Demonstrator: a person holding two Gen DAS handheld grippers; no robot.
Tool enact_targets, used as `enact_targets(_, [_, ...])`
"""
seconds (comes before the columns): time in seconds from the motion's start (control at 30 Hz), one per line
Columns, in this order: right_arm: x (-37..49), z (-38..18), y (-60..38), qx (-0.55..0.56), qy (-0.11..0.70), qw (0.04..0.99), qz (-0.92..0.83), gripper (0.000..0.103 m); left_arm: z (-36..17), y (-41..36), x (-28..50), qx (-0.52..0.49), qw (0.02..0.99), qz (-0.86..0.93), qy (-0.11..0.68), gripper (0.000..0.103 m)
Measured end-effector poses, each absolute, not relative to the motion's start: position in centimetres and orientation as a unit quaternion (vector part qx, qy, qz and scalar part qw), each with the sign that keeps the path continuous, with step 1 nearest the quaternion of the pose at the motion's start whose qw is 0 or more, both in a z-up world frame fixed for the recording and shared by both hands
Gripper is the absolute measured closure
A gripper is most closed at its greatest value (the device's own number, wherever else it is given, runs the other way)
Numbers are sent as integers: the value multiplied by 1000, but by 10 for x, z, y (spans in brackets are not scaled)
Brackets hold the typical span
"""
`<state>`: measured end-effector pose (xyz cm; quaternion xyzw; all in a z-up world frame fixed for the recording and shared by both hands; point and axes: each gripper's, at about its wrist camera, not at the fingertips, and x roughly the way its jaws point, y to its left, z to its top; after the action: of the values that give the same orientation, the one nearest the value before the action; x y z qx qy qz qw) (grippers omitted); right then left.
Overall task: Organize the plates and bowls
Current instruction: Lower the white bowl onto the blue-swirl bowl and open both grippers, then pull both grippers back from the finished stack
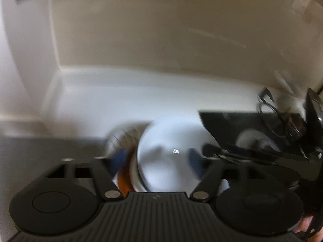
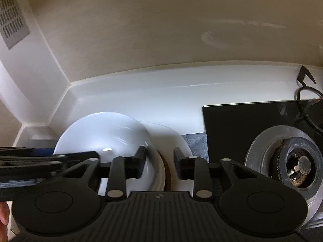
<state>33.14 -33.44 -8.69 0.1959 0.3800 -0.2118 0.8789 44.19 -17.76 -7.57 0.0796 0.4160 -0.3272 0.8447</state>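
Observation:
A white bowl (image 1: 169, 141) sits on top of a stack of dishes with a brown-rimmed one (image 1: 123, 181) underneath. My left gripper (image 1: 157, 160) stands wide open, its blue pads either side of the bowl and apart from it; this view is blurred. In the right wrist view the same white bowl (image 2: 101, 135) lies in a wider white dish (image 2: 177, 137) over the brown-rimmed one (image 2: 168, 173). My right gripper (image 2: 159, 162) is open, with the rims of the stack in the gap and the pads not pressing on them.
The stack rests on a grey mat (image 2: 196, 141) on a white counter (image 2: 141, 92) in a wall corner. To the right lie a black glass cooktop (image 2: 232, 125), a gas burner (image 2: 298, 161) and a black wire pan support (image 2: 304, 84).

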Motion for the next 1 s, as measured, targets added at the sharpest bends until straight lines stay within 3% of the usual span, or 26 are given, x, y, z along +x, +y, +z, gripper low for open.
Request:
enact_targets(0.03, [330,-86,-337,202,375,879,-213,60,-71,-174,442,75,849,-329,407,1])
enact_targets(0.23, [326,-85,-335,201,373,880,-215,60,-59,-151,447,57,860,-314,399,0])
enact_targets(0.3, [323,-81,-334,206,366,882,-214,55,-59,-144,445,58,864,-303,398,0])
enact_targets(0.47, [299,-62,-322,201,336,894,-217,21,-64,-133,423,106,880,-259,384,0])
enact_targets(0.57, [278,-54,-310,189,329,901,-209,11,-70,-125,404,126,889,-237,371,0])
enact_targets(1.0, [204,-50,-271,164,311,916,-194,3,-67,-103,339,121,895,-186,386,0])
